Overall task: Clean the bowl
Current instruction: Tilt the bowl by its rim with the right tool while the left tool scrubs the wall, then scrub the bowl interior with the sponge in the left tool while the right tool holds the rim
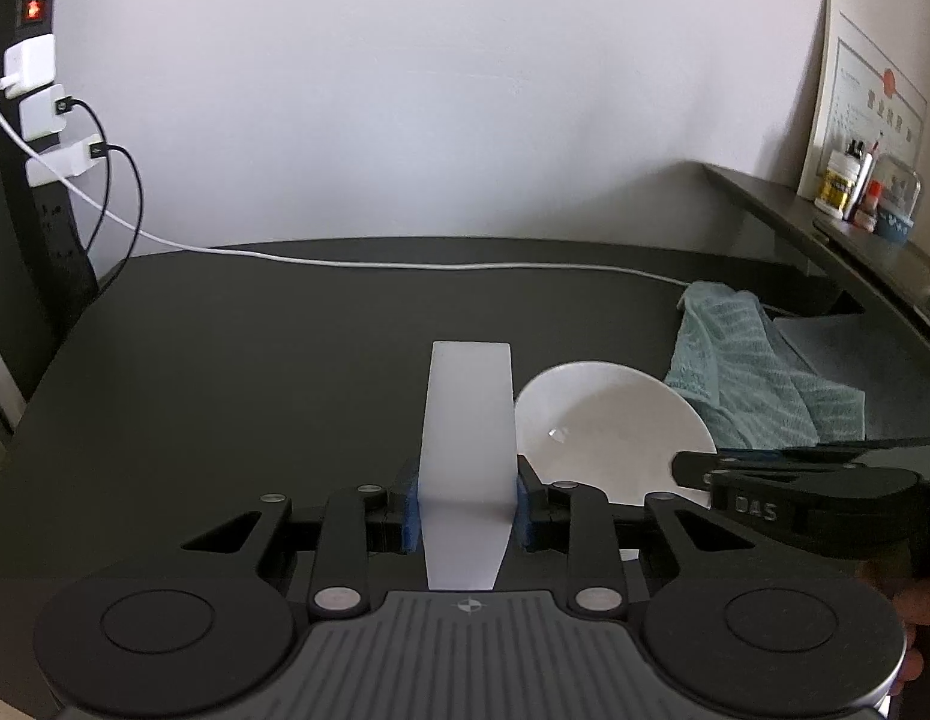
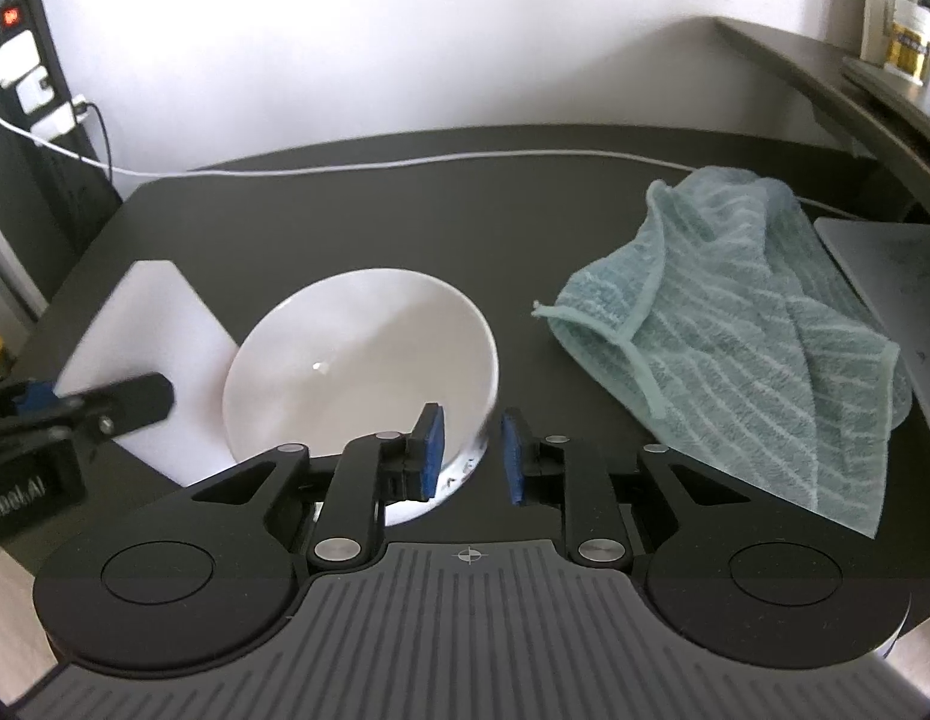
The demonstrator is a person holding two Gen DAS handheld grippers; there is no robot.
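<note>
A: Bowl (image 2: 369, 360) first, because it is the thing most likely to get away. It is white and sits tilted on the dark worktop (image 2: 357, 210), near the front and a little left of centre, its open side turned toward the right wrist camera.

B: What would set it off?

A: I'd say an uneven squeeze. The right hand-held gripper (image 2: 471, 450) has its blue pads (image 2: 432, 450) on either side of the near rim, with a clear gap; the left pad looks to be just inside the bowl, the right one outside. Whether either pad touches the rim I cannot tell. If it closes off-centre on that thin, smooth edge, the bowl could pivot, slide out or tip over.

B: And the other one?

A: The left hand-held gripper (image 1: 465, 510) is closed firmly on a flat white card (image 1: 468, 420), which sticks out forward just left of the bowl. In the right wrist view the card's edge lies right against the bowl's left side. A push there could shove the bowl rightward before it is gripped.

B: The cloth?

A: The blue-green striped towel (image 2: 741, 324) lies crumpled to the right, apart from the bowl, held by nothing. A white cable (image 1: 405, 264) crosses the far worktop; a wide sweep might snag it.
</note>
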